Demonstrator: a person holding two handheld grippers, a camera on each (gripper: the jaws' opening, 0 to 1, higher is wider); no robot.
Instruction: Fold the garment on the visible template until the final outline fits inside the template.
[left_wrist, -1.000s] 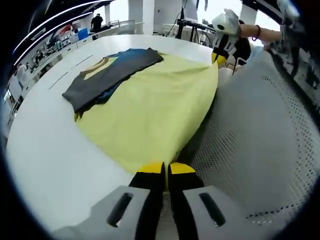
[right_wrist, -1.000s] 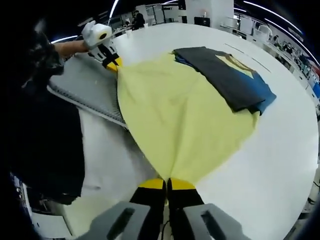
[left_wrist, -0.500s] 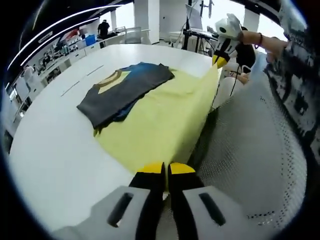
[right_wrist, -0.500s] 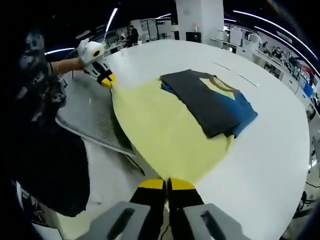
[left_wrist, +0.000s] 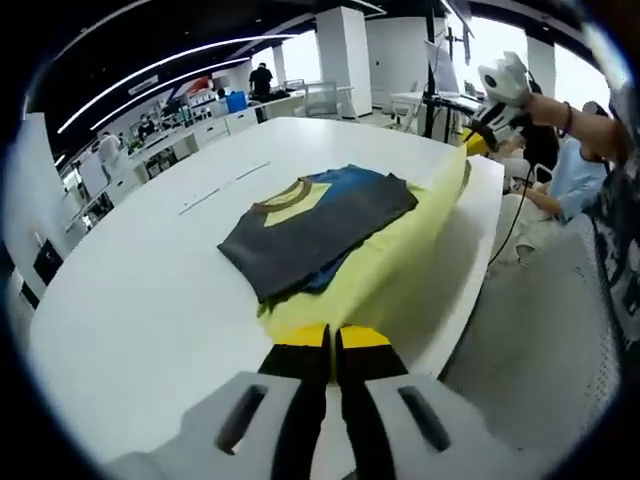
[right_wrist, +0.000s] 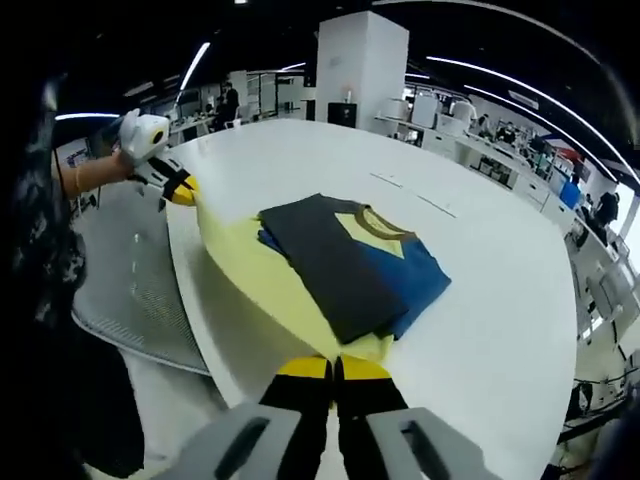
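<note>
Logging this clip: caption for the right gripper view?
Both grippers lift the yellow sheet's near edge; folded dark-and-blue shirt rests on it.

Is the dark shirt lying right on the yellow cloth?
Touching. In the right gripper view, the dark shirt rests flat on the yellow cloth, with no gap; the cloth shows beside its edges.

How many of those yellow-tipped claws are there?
2. The left claw and the right claw each pinch a corner of the yellow cloth at the table edge.
</note>
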